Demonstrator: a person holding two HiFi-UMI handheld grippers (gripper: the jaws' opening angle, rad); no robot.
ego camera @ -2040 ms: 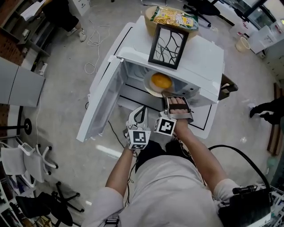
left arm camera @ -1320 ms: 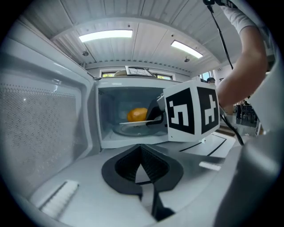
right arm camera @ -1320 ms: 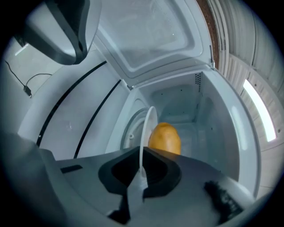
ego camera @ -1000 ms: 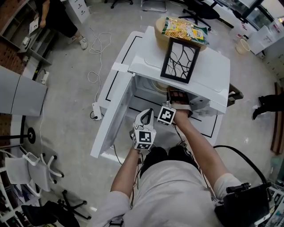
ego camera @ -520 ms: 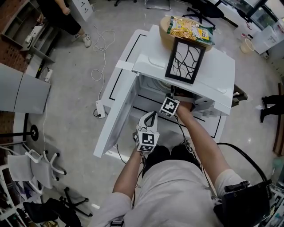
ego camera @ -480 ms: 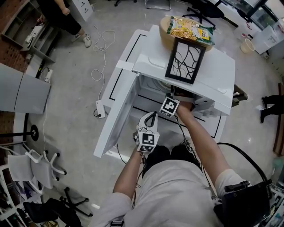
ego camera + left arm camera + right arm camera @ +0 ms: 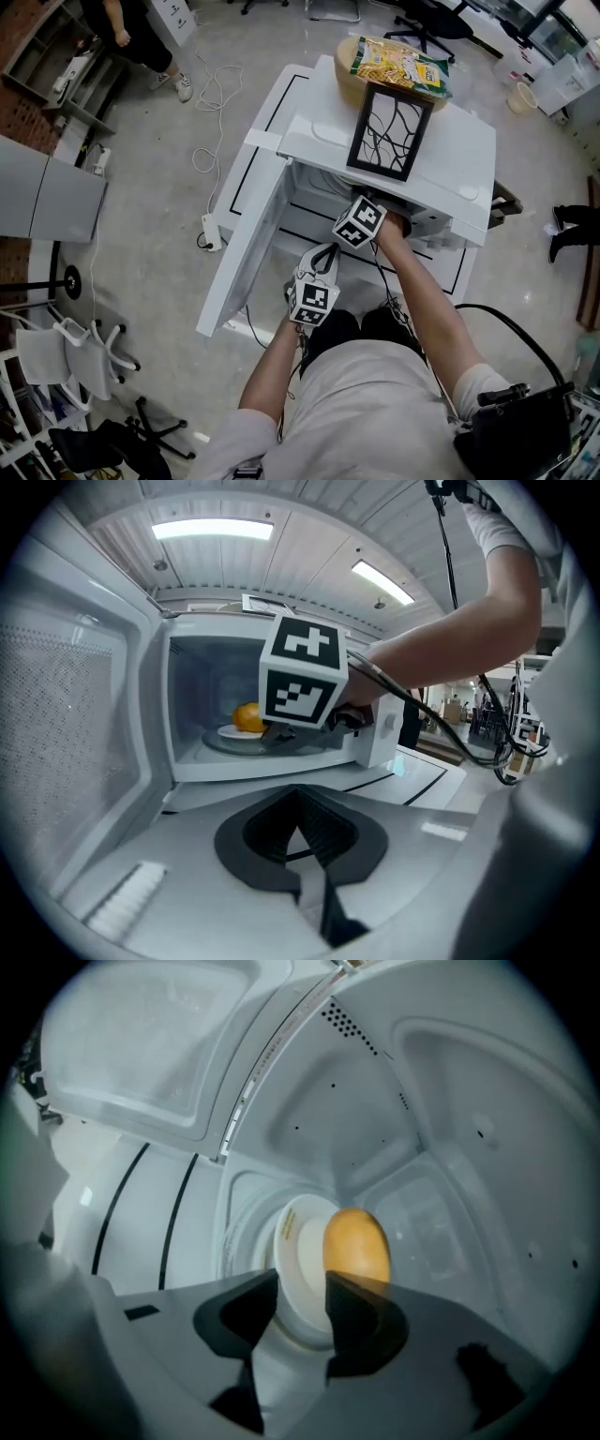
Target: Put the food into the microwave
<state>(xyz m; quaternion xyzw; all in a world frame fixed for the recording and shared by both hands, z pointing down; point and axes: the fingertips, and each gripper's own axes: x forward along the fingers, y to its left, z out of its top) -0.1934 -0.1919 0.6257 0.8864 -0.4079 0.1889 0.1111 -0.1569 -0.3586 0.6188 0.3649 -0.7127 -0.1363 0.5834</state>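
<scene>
a white microwave (image 7: pixel 412 155) is set on a white table (image 7: pixel 274 98) marked with black lines, and its door (image 7: pixel 239 258) is swung open to the left. on the microwave's top a black frame (image 7: pixel 384 117) with a branch pattern is stood upright, and behind it, at the far edge, a basket (image 7: pixel 351 79) is topped with a yellow snack bag (image 7: pixel 396 64).

the food, an orange (image 7: pixel 356 1246) on a white plate (image 7: pixel 298 1274), is found inside the microwave on the turntable (image 7: pixel 291 743). the right gripper (image 7: pixel 302 1302) is reached into the cavity. its jaws have just been opening and are now spread, with the plate's near rim between them but not pinched. the left gripper (image 7: pixel 302 832) is held in front of the opening, near the door, with its jaws brought together on nothing.

the table is surrounded by a grey concrete floor (image 7: pixel 150 187). white cables (image 7: pixel 214 89) and a power strip (image 7: pixel 208 230) are laid on it at the left, and office chairs (image 7: pixel 66 352) are parked at the near left. grey cabinets (image 7: pixel 42 202) are lined along the left edge.
</scene>
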